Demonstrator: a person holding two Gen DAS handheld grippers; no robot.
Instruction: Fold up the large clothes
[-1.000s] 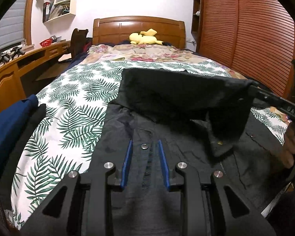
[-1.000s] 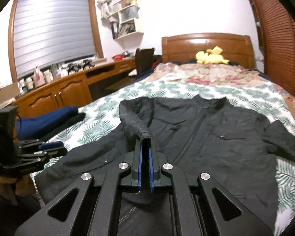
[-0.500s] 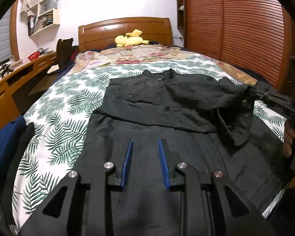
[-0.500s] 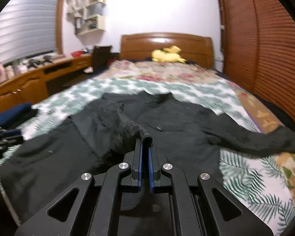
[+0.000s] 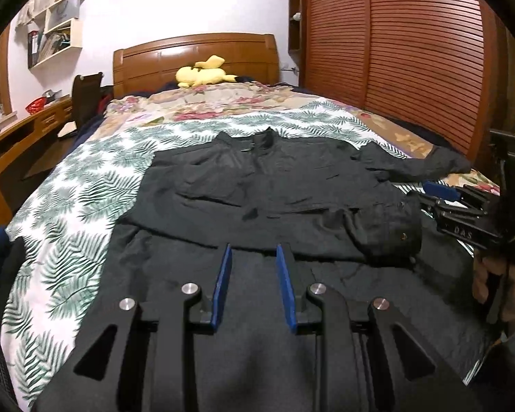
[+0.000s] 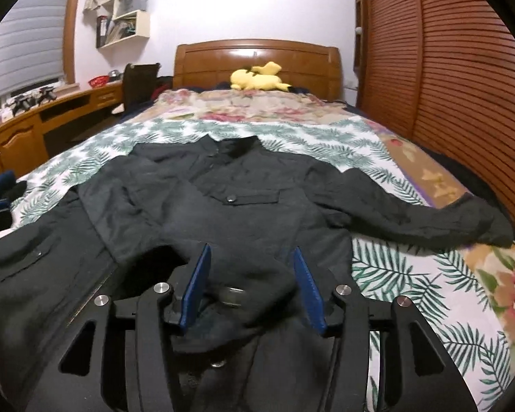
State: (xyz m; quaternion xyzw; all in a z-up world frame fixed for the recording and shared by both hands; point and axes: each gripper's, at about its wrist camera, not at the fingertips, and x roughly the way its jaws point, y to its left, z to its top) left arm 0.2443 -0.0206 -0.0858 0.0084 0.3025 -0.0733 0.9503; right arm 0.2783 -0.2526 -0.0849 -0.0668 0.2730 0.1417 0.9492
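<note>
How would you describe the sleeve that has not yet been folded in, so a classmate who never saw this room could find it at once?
Start at the bed with the palm-leaf cover, where a black jacket lies flat, collar toward the headboard. The unfolded sleeve stretches straight out toward the slatted wooden wardrobe, its cuff reaching the floral quilt. The other sleeve lies folded across the jacket's front.

Wooden headboard (image 6: pixel 257 60), slatted wardrobe doors (image 6: pixel 463 86), wall shelves (image 6: pixel 123 20), curved desk (image 6: pixel 34 127), window blind (image 6: pixel 20 48).

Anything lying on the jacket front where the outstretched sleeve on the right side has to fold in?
Nothing visible does. The outstretched sleeve lies flat on the bedspread, and the jacket front carries only its other folded-in sleeve, whose cuff sits between the opening right gripper jaws.
</note>
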